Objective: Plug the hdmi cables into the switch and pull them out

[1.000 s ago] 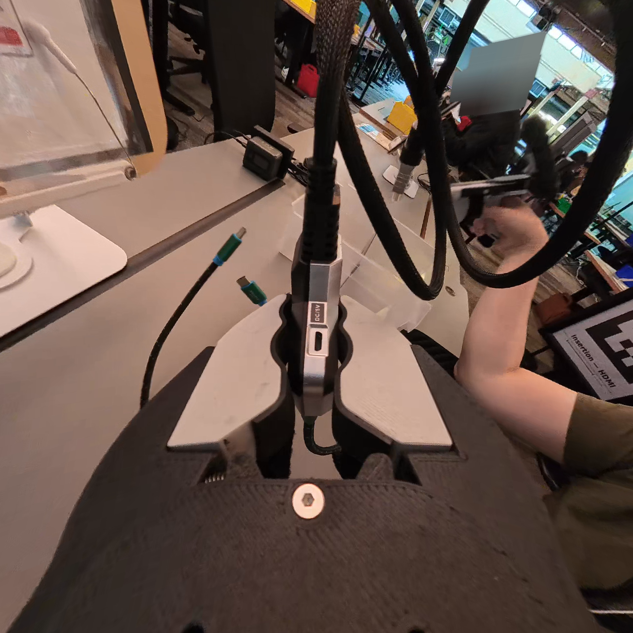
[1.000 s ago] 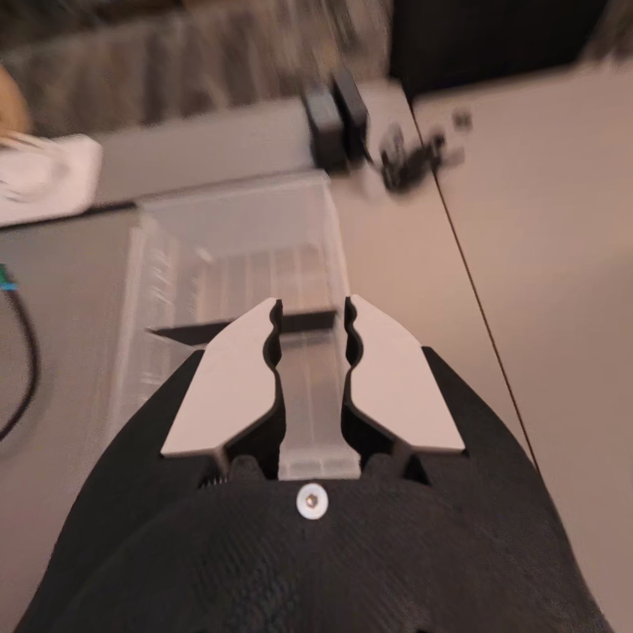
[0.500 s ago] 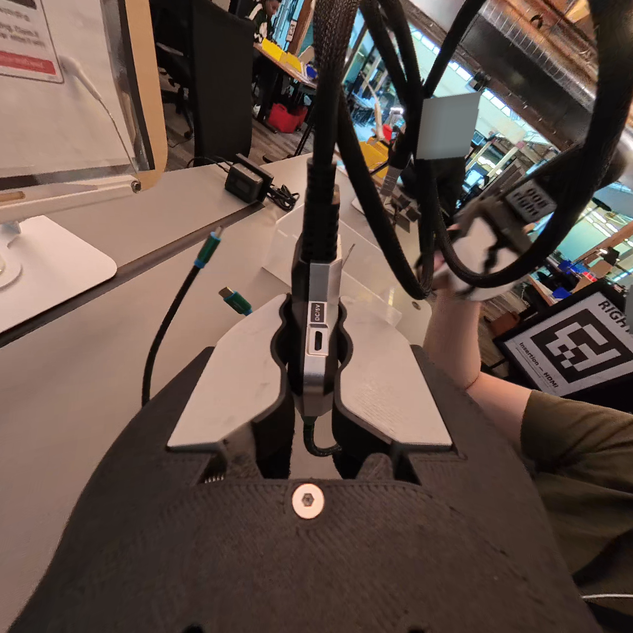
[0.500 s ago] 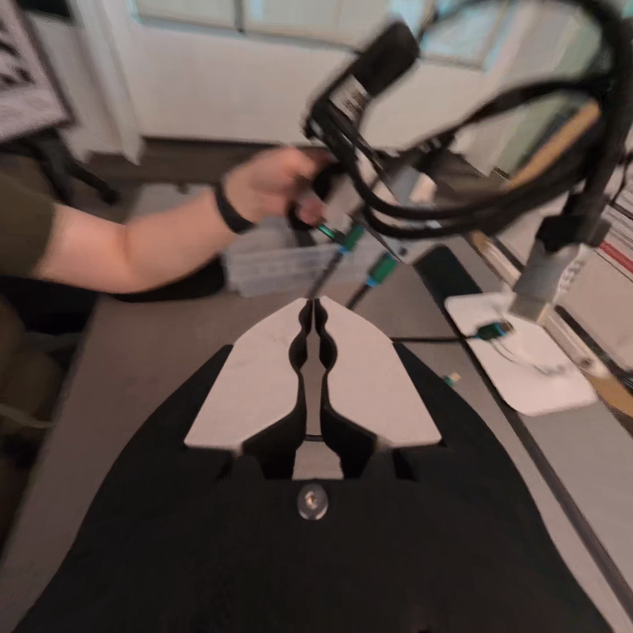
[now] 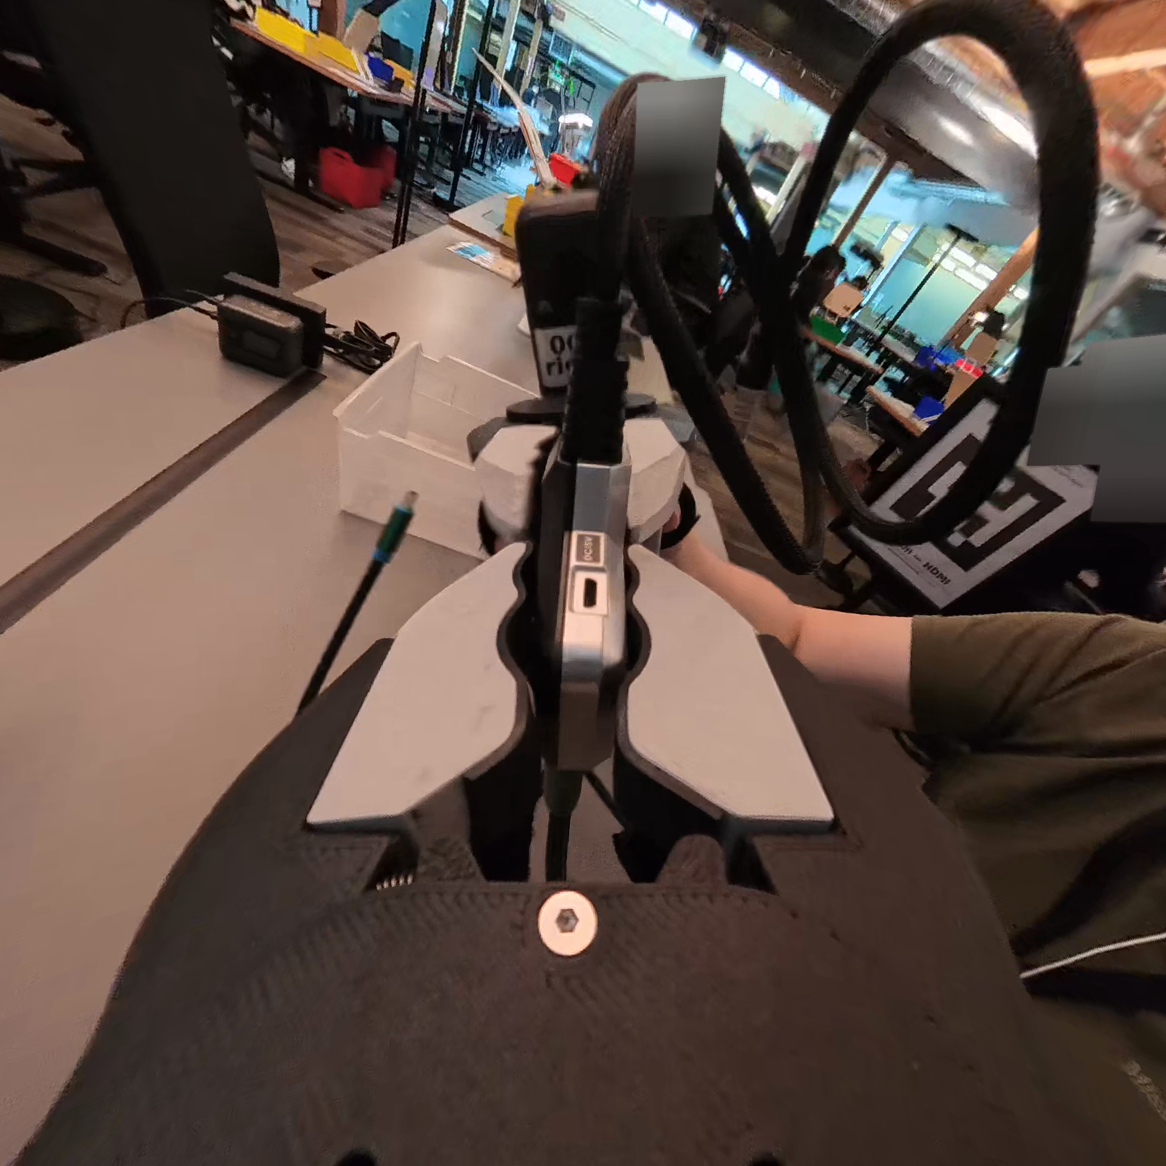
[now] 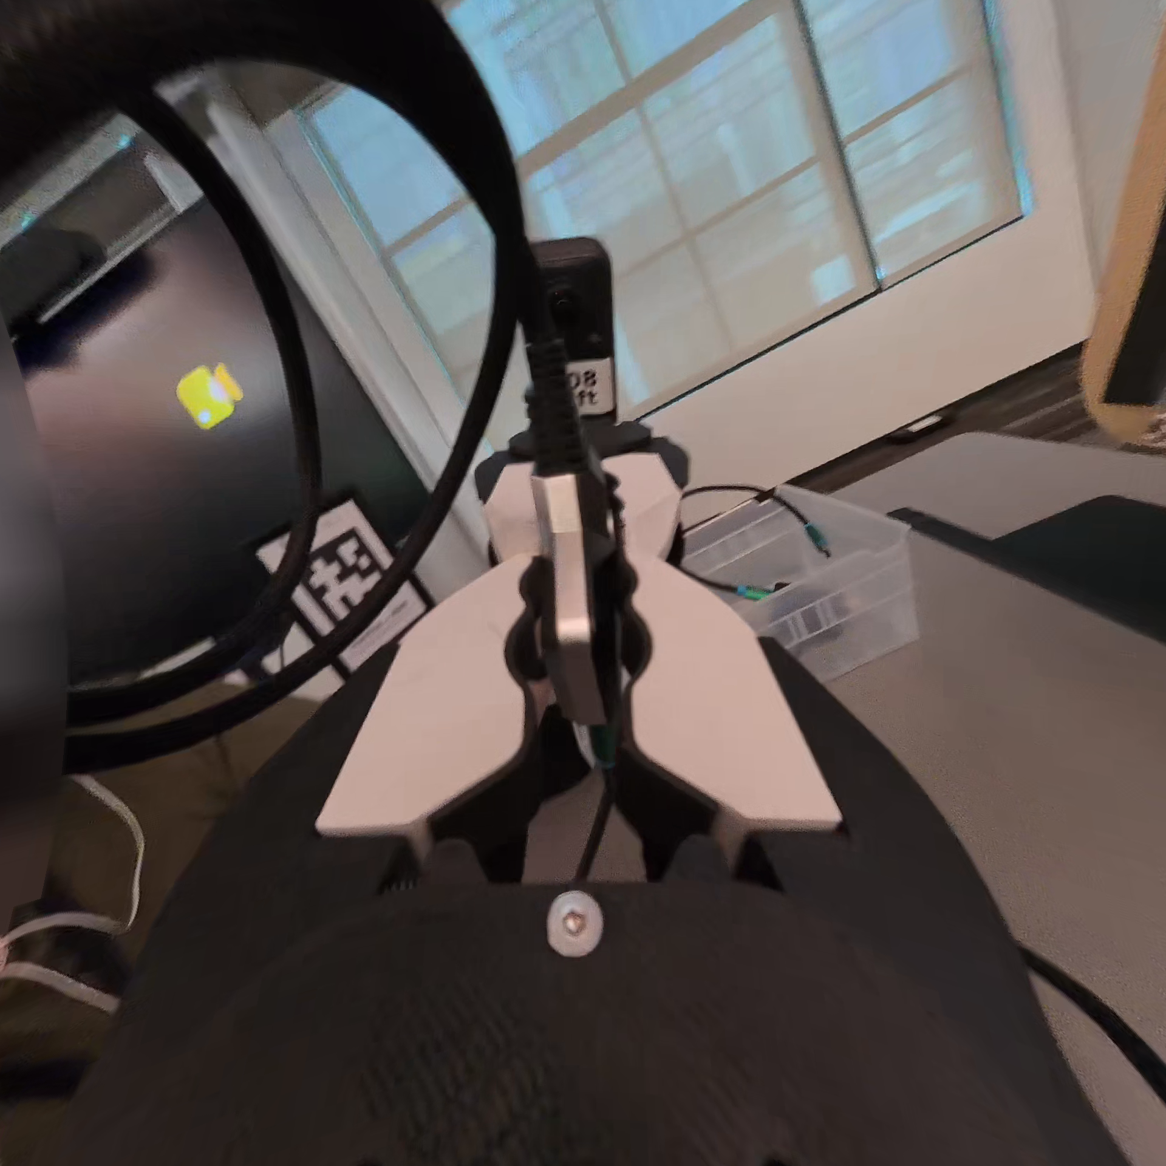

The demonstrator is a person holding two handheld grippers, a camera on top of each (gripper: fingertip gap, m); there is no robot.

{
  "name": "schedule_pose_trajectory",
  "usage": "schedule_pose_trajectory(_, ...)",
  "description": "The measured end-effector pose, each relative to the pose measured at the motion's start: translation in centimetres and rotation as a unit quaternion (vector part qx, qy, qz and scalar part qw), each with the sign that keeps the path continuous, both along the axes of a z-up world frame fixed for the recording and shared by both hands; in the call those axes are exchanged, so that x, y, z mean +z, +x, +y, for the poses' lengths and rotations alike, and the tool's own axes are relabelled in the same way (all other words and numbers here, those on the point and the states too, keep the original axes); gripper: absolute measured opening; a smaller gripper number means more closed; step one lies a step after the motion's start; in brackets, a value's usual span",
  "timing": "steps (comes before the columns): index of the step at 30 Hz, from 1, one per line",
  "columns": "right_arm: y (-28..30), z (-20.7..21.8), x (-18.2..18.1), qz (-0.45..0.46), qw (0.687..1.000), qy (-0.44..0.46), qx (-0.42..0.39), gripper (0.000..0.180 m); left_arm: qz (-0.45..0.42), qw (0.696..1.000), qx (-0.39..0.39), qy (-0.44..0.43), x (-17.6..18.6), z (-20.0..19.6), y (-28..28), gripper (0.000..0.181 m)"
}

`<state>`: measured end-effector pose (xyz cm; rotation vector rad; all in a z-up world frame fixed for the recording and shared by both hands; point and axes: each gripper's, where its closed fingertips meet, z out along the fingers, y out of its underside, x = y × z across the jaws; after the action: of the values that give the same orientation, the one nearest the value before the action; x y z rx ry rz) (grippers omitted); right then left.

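My left gripper is shut on the silver HDMI switch and holds it upright above the grey table. A black HDMI plug sits in the switch's top end, and its thick braided cable loops up to the right. My right gripper faces the left one head-on, its jaws closed around the far side of the same switch. The plug and cable loop rise above it. The right gripper's white fingers show behind the switch in the left wrist view.
A clear plastic bin stands on the table behind the grippers, also in the right wrist view. A thin green-tipped cable sticks up at the left. A black adapter lies farther back. A marker board and a person's arm are at the right.
The right gripper swung from over the bin to face the left gripper, shut while empty on the way, and now clamps the switch. The left gripper kept its hold.
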<state>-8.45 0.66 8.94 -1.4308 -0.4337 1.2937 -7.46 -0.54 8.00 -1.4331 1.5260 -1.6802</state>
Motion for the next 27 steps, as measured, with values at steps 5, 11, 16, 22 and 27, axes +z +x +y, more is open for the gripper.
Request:
schedule_pose_trajectory(5,-0.4,0.4,-1.1,-0.067,0.997,0.003,-0.025,0.028,0.04,0.999,0.009,0.033,-1.6,0.2,0.2,0.022)
schedule_pose_trajectory(11,-0.1,0.5,-1.1,-0.048,0.999,-0.012,-0.012,0.021,0.056,0.998,0.0,-0.017,-1.4,0.3,-0.5,0.024)
schedule_pose_trajectory(16,1.7,1.0,-1.0,-0.019,0.999,-0.027,-0.029,0.022,0.073,0.995,0.019,-0.069,0.2,3.7,-5.8,0.026)
schedule_pose_trajectory(22,3.5,1.2,-1.0,-0.03,0.998,-0.025,-0.049,0.022,0.216,0.875,0.433,0.029,-2.3,16.2,-23.5,0.042)
schedule_pose_trajectory(27,4.8,1.6,-1.4,-0.038,0.996,-0.036,-0.072,0.022,0.378,0.764,0.515,-0.092,-8.9,15.0,-35.0,0.064)
